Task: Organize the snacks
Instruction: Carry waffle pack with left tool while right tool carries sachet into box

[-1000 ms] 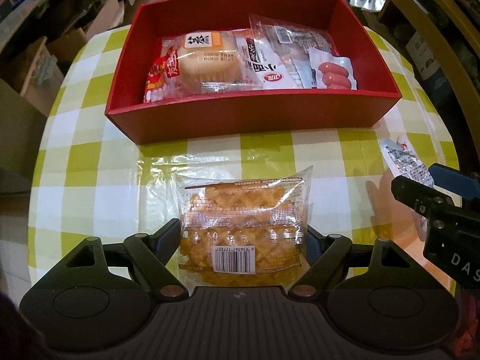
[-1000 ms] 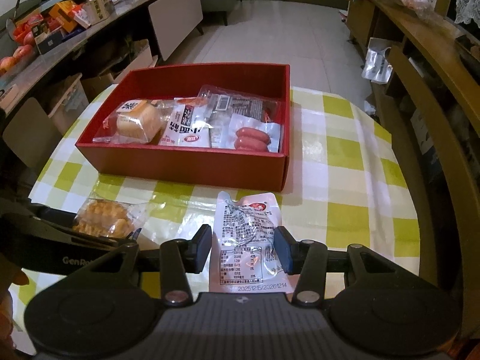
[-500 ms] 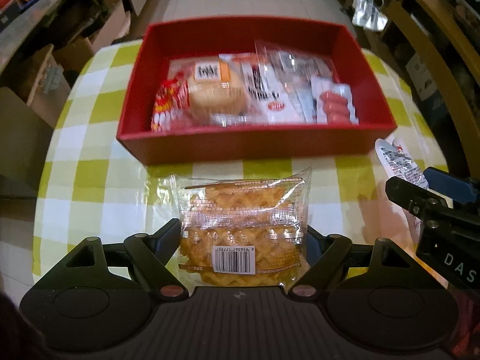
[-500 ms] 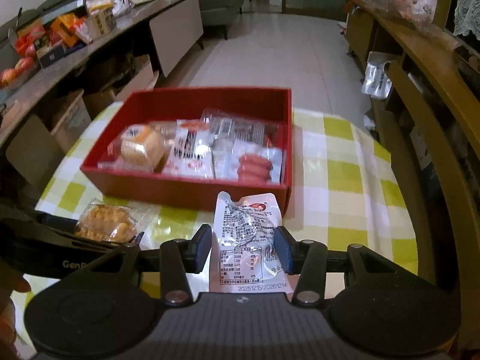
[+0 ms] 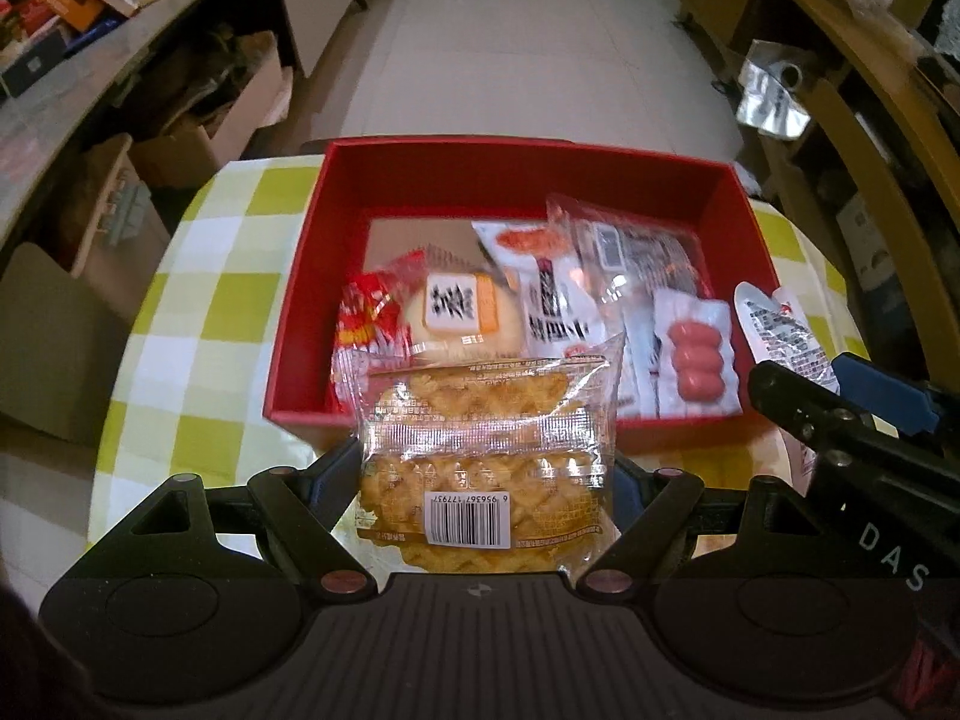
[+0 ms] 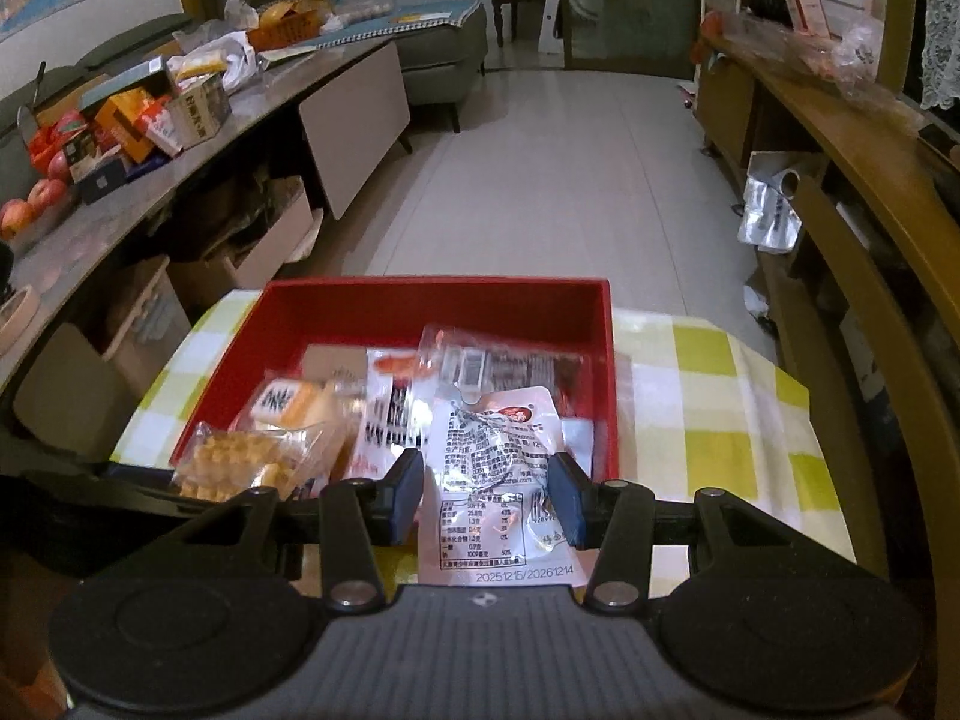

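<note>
Checked tablecloth is carrying the red box, lying at twelve o'clock from both tongs. Left gripper is clamping the waffle packet; right gripper is clamping the white pouch, both hanging over its near wall.

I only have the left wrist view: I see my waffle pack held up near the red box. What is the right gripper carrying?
Observer: The right gripper is shut on a white pouch, printed with a nutrition table and a date line.
Operator: Is that pouch over the box yet?
Observer: Its top end overlaps the red box at the near right corner; its bottom end hangs on the near side of the wall.
Operator: How does my waffle pack look from there?
Observer: The waffle pack sits in the left gripper at the box's near left corner, overlapping its near wall.
</note>
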Tool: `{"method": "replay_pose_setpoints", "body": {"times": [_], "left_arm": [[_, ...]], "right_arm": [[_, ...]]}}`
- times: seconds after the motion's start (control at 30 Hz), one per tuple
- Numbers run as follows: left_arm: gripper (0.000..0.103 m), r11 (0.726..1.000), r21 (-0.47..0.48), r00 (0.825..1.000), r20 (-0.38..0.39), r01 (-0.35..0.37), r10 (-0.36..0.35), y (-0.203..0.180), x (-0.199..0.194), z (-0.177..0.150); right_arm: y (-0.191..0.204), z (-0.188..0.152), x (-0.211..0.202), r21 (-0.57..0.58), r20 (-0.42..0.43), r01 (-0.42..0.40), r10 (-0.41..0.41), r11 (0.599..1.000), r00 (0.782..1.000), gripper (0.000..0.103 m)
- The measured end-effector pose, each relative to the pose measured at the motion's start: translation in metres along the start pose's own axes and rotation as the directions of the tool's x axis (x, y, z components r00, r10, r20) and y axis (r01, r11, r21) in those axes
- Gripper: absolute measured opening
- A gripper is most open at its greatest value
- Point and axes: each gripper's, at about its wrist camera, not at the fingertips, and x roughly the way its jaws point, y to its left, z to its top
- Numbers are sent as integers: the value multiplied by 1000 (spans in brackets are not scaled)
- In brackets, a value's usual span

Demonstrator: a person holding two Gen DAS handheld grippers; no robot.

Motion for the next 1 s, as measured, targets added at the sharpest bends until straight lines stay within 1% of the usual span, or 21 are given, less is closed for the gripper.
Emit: {"method": "replay_pose_setpoints", "body": {"times": [0.33, 0.4, 0.5, 0.6, 0.67, 0.83, 1.0], "left_arm": [[85, 1000, -9, 999, 13, -30, 30, -1, 20, 29], [85, 999, -2, 999, 21, -46, 46, -3, 23, 33], [85, 997, 11, 997, 37, -75, 75, -5, 27, 38], [85, 997, 0, 997, 34, -72, 72, -3, 31, 41], [85, 997, 1, 996, 38, -83, 83, -2, 34, 44], [85, 992, 31, 992, 49, -120, 118, -6, 43, 47], [86, 992, 32, 992, 45, -120, 118, -4, 50, 49]], "right_arm": [[-9, 18, 32, 26, 6, 5, -5, 1000, 1000, 52], [-11, 20, 37, 35, 3, 2, -2, 999, 1000, 52], [-12, 23, 46, 42, 3, -2, 2, 999, 1000, 52], [-13, 25, 53, 52, 4, -5, 5, 999, 1000, 52], [-13, 26, 58, 57, 5, -7, 7, 998, 1000, 52], [-14, 24, 73, 65, -8, 1, -1, 998, 1000, 52], [-17, 23, 85, 78, -22, 2, -1, 997, 1000, 52]]}}
